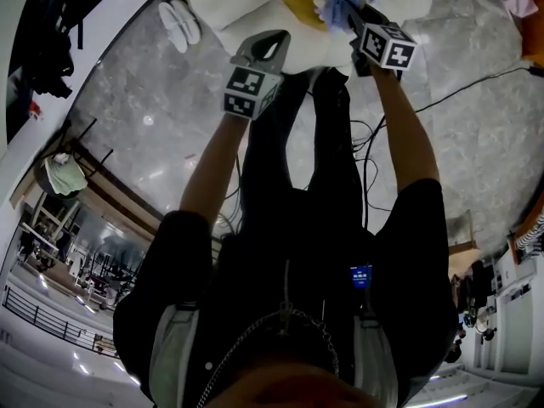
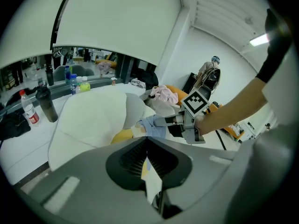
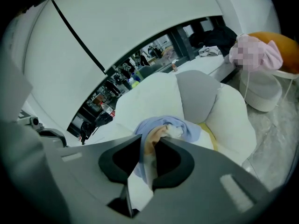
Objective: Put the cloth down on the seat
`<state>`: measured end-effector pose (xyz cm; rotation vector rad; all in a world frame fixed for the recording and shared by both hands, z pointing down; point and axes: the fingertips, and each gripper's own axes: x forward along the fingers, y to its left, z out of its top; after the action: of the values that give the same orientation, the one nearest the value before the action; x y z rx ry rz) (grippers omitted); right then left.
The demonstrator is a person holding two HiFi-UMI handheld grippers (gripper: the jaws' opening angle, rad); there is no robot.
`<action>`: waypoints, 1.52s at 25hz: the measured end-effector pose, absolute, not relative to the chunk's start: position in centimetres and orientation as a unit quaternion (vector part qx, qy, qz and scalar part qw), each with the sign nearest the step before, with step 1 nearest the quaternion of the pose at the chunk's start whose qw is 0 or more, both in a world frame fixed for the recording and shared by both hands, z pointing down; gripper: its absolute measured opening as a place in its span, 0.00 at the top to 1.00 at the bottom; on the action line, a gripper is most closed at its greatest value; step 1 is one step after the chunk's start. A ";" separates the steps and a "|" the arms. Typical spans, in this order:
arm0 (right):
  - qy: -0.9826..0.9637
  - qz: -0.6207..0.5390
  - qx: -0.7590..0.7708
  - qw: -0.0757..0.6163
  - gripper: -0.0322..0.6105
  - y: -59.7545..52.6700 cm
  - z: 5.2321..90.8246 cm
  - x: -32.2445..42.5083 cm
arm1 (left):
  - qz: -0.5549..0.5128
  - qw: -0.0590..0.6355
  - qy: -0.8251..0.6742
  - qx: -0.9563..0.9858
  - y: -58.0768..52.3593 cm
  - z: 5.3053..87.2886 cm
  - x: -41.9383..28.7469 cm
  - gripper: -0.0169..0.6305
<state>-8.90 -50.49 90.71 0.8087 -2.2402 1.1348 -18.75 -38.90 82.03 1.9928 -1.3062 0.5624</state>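
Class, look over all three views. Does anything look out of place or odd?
The blue cloth hangs bunched in the right tool, not yet on the white seat. Black cables trail loosely across the floor.

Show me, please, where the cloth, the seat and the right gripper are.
cloth (image 3: 187,127), right gripper view, its bunched blue folds.
seat (image 3: 231,120), right gripper view, its white padded side.
right gripper (image 3: 150,141), right gripper view, between its fingers, shut on the cloth.
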 end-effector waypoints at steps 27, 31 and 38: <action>-0.780 0.420 0.331 0.325 0.76 -50.7 95.4 -8.7 | 0.247 0.349 -0.480 0.766 -37.1 83.4 -20.0 0.96; -0.793 0.397 0.322 0.332 0.88 -49.9 93.1 -8.7 | 0.245 0.338 -0.482 0.770 -38.2 82.1 -19.2 0.96; -0.844 0.306 0.277 0.342 0.95 -47.6 86.7 -8.3 | 0.245 0.322 -0.480 0.778 -39.0 78.5 -16.8 0.96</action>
<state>-8.28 -47.63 86.66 0.7203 -2.1949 0.7963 -16.84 -39.04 78.50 2.0425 -1.2610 0.6443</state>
